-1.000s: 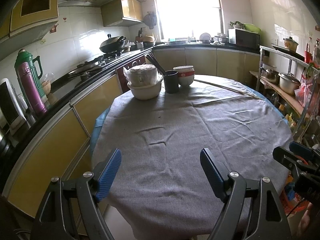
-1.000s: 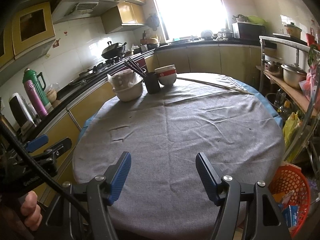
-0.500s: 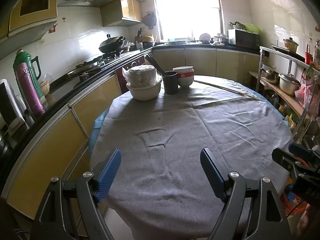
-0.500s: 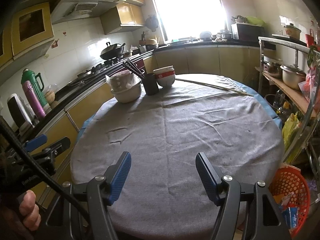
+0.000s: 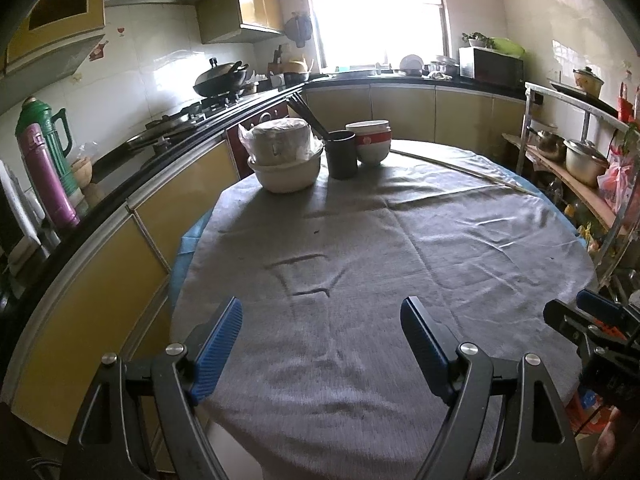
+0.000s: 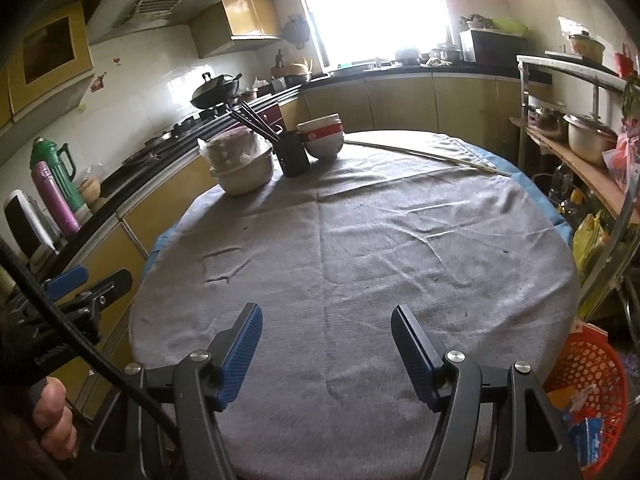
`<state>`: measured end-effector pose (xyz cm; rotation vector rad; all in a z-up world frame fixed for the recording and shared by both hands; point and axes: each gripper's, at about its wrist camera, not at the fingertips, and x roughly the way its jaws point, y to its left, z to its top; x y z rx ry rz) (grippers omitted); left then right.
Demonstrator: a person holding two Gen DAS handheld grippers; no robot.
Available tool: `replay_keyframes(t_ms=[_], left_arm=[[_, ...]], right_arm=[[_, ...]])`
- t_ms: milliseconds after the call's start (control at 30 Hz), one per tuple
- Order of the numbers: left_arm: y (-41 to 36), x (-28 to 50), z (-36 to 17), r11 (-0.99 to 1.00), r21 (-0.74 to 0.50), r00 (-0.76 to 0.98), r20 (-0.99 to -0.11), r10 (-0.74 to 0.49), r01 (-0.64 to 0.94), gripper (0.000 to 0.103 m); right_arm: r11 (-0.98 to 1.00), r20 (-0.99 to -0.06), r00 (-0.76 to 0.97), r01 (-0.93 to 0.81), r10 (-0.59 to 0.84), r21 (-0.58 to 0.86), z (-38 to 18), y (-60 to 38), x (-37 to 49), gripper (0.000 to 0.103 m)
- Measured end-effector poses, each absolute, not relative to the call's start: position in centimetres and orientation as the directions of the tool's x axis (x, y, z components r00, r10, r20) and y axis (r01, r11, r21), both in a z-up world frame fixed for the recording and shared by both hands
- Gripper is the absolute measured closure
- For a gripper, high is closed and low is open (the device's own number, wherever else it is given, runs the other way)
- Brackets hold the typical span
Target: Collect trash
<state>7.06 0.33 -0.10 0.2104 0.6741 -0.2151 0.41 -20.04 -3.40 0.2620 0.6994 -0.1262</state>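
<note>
Both claws hang empty over the grey tablecloth (image 5: 400, 240): left gripper (image 5: 321, 344) and right gripper (image 6: 327, 350) stand agape. Wrappers (image 6: 582, 430) lie in the orange basket (image 6: 592, 364) beside the table.

grey tablecloth (image 5: 400, 240), orange basket (image 6: 588, 376), green flask (image 5: 52, 136), red-banded white bowls (image 5: 372, 142)

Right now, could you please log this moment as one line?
left claw: open, empty | right claw: open, empty | grey-clothed round table: no trash visible
</note>
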Motion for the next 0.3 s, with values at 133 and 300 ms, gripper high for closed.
replay_keyframes(t_ms=[133,300], left_arm=[[-0.2,9.7,-2.0,0.959,0.095,0.737,-0.661,-0.139,0.267,0.021],[-1.1,15.5,-6.2,0.964,0.081,0.668,-0.735,-0.114,0.253,0.021]], right_arm=[[0.953,-0.667,0.744,0.232,-0.044,0.196,-5.1,-21.8,2.3,0.032],[0.941,-0.692,0.716,0.291,-0.094,0.174,-8.2,-25.4,5.4,0.032]])
